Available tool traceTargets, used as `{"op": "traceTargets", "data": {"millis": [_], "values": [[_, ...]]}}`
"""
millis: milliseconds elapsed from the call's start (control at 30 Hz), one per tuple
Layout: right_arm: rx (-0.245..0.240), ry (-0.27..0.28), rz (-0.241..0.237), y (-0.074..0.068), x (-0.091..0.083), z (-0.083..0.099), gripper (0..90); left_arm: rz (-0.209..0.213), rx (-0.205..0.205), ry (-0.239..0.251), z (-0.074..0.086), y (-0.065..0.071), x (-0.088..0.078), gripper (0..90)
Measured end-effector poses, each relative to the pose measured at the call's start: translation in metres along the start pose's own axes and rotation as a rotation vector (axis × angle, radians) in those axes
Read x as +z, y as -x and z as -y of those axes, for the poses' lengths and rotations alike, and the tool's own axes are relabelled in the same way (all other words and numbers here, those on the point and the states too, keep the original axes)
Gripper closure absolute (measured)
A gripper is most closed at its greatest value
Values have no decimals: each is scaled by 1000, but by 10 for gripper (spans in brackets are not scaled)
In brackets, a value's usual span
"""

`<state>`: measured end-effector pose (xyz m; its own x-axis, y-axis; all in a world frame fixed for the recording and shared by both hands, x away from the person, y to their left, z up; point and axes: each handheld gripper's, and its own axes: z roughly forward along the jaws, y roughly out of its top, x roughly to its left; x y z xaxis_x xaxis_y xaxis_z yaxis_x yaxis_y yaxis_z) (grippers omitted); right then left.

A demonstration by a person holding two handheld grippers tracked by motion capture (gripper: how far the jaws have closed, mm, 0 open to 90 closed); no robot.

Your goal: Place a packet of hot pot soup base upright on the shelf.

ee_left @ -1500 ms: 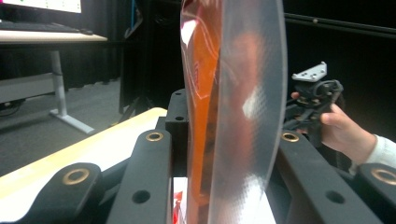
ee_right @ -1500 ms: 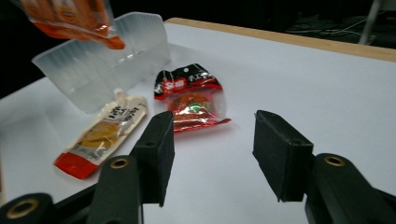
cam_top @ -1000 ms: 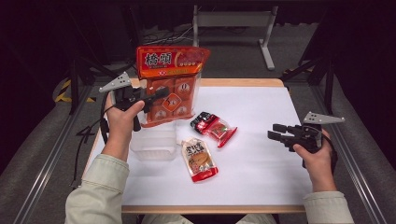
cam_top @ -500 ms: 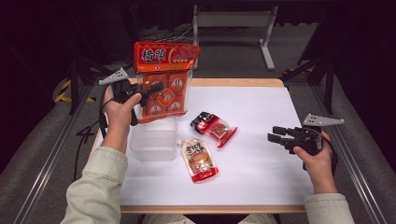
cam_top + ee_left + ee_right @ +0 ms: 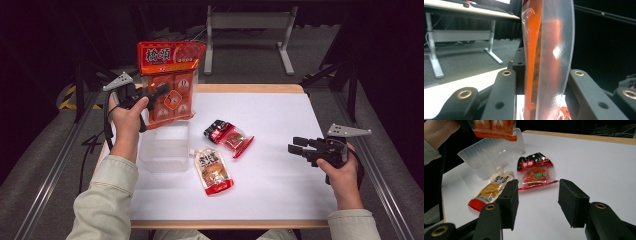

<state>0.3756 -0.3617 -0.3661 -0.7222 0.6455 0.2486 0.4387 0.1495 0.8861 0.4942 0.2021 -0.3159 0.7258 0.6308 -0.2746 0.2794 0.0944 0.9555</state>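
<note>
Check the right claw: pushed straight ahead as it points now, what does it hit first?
Likely the red snack packet: it lies on the table dead ahead between the open right claw jaws. The spouted pouch sits just off to one side; depth is hard to judge.

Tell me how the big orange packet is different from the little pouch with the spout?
The big orange packet hangs upright in the air, clamped in the left hand-held gripper; the spouted pouch lies flat on the white table, untouched. The orange packet is clearly larger, and it hangs over the clear box, while the pouch lies beside that box. Both are sealed snack packs.
</note>
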Motion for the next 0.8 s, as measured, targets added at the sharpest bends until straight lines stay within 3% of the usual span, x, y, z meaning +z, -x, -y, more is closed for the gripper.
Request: {"op": "traceTargets", "data": {"millis": [200, 367, 800], "values": [[-7, -6, -14, -1, 4, -2, 509, -57, 10, -12, 3, -4, -2, 708], [-12, -9, -25, -3, 7, -3, 508, -86, -10, -8, 7, -7, 2, 708], [-24, -20, -50, -5, 6, 0, 506, -108, -22, -27, 18, -14, 12, 707]]}}
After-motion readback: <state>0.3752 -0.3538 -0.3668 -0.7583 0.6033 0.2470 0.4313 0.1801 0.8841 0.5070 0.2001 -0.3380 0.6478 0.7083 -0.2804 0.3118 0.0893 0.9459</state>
